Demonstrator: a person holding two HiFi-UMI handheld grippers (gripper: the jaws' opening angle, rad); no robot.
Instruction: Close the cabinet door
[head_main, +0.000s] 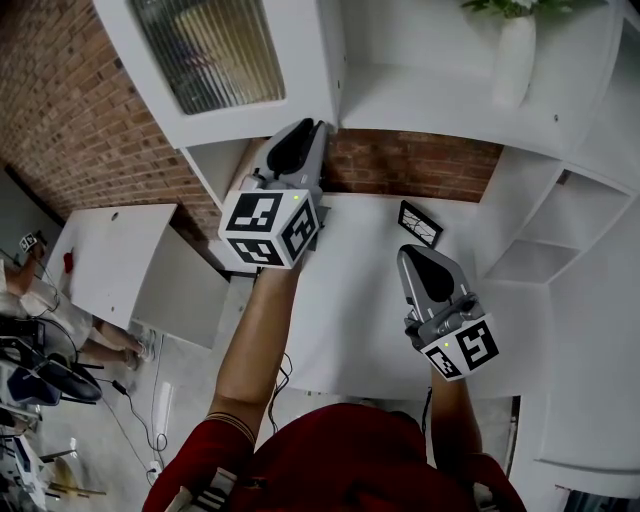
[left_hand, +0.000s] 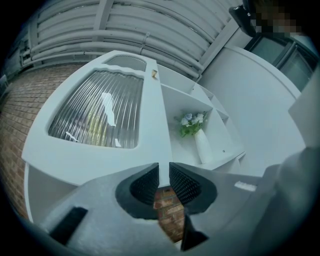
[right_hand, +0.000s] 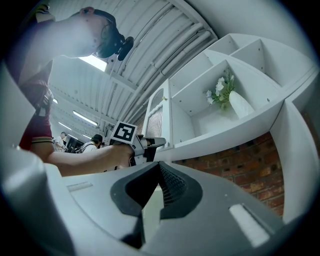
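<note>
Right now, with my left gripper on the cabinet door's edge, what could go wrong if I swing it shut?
The left gripper pinches only the thin edge of the cabinet door and may slip. Those jaws straddle the closing edge and could get trapped as it closes. A slam might rock the vase.

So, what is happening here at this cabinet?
A person holds a gripper in each hand in front of a white cabinet. The left gripper is closed on the lower edge of the door, which stands open beside the compartment with a vase. The right gripper is shut and empty, apart from the door. The door is not yet closed.
</note>
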